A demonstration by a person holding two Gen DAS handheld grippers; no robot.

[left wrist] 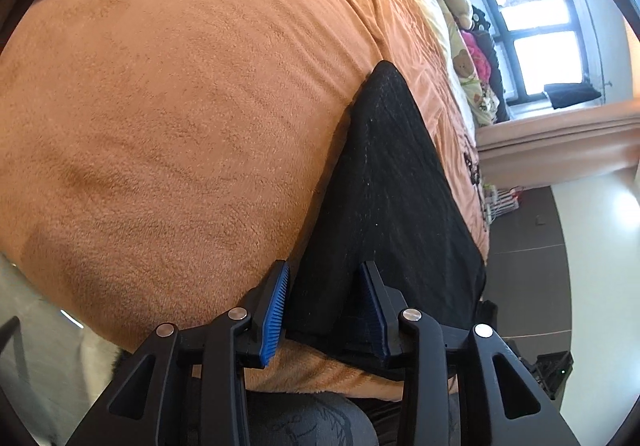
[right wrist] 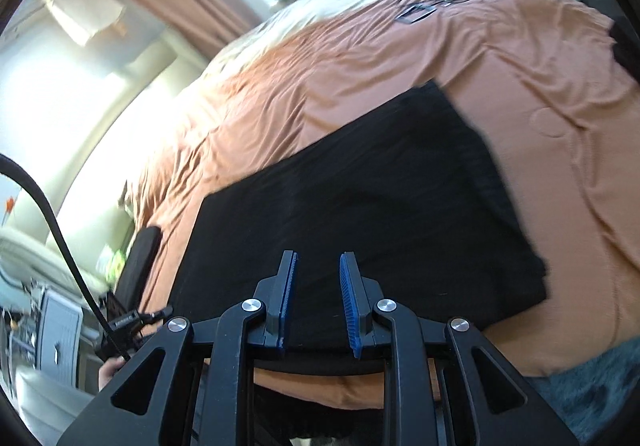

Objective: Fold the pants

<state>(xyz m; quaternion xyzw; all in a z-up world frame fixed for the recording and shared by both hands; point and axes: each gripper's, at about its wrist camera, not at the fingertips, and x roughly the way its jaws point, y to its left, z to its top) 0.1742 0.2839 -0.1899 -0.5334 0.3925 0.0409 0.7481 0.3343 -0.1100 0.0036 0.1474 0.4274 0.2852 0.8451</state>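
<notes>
Left gripper [left wrist: 325, 308]: blue ribbed fingers [left wrist: 275, 312] spread wide, straddling the near edge of the folded black fabric pants [left wrist: 384, 205], gripping nothing. Right gripper [right wrist: 318, 302]: fingers [right wrist: 349, 306] parted with a moderate gap, holding nothing, over the pants' [right wrist: 360, 197] near edge. Pants lie flat, folded into a rectangle, on the orange fleece blanket [left wrist: 160, 105] covering the bed, close to its near edge. Stuffed toys [left wrist: 460, 5] sit by the window [left wrist: 536, 25].
</notes>
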